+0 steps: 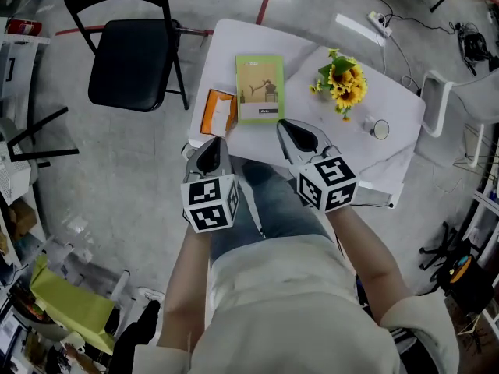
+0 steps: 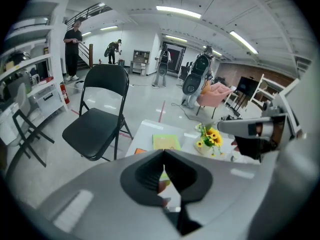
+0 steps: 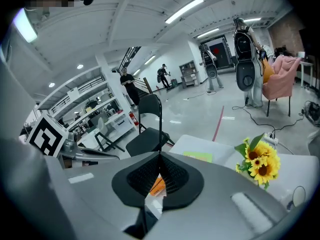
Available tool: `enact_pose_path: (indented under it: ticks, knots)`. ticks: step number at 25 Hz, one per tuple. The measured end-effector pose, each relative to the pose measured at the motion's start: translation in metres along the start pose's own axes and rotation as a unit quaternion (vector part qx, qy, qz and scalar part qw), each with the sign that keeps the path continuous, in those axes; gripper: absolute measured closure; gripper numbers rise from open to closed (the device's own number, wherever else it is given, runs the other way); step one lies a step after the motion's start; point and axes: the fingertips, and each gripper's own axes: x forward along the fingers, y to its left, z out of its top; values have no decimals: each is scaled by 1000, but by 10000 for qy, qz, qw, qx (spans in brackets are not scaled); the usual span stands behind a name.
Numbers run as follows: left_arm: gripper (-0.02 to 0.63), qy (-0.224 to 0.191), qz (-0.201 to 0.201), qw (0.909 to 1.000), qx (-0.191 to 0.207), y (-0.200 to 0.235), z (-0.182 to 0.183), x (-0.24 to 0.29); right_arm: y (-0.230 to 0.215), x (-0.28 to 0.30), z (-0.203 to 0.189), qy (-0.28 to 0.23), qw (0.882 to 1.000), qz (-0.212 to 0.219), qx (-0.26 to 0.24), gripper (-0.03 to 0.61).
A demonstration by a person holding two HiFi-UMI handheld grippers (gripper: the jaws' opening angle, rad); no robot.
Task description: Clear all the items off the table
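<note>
White surface [image 1: 230, 45] beside a black chair [image 1: 129, 49] carries a green book [image 1: 260, 88], an orange packet [image 1: 218, 112], potted sunflowers [image 1: 343, 84] and a small cup [image 1: 379, 128]. Left tongs [image 1: 209, 150] and right tongs [image 1: 299, 135] hover near its edge, pressed together, empty. Book looks light, stiff: pinch its near edge.

Orange booklet [image 3: 157, 185] — mostly hidden behind right tool [image 3: 160, 158]; small round object [image 1: 380, 129] — too small to identify.

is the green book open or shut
Shut: the green book lies flat on the white table, its front cover facing up, no pages showing.
</note>
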Motion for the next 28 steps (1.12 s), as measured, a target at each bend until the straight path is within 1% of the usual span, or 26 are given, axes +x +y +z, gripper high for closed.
enact_pose_path:
  ticks: [6, 9, 11, 17, 18, 20, 23, 26, 28]
  knots:
    - [604, 153, -12, 9999, -38, 20, -17, 22, -4, 25, -13, 19, 9997, -130, 199, 580]
    - [600, 223, -55, 9997, 54, 26, -24, 34, -5, 36, -19, 30, 9996, -171, 241, 581]
    - [559, 278, -102, 9995, 125, 27, -30, 43, -5, 42, -24, 22, 9994, -194, 280, 580]
    - [470, 515, -155, 9983, 212, 32, -55, 70, -12, 55, -49, 40, 9984, -320, 456, 580]
    - [462, 556, -173, 9980, 240, 33, -58, 76, -15, 58, -53, 48, 9982, -356, 490, 581]
    - [427, 628, -179, 9973, 328, 34, -64, 86, -21, 63, -63, 59, 9976, -419, 539, 581]
    - [360, 694, -116, 9964, 471, 39, -72, 102, -29, 70, -77, 85, 9969, -495, 604, 581]
    - [318, 753, -9, 9959, 511, 47, -80, 118, -35, 75, -91, 107, 9962, -552, 662, 581]
    - [283, 862, 12, 9948, 537, 53, -88, 130, -39, 79, -99, 111, 9958, -581, 693, 581]
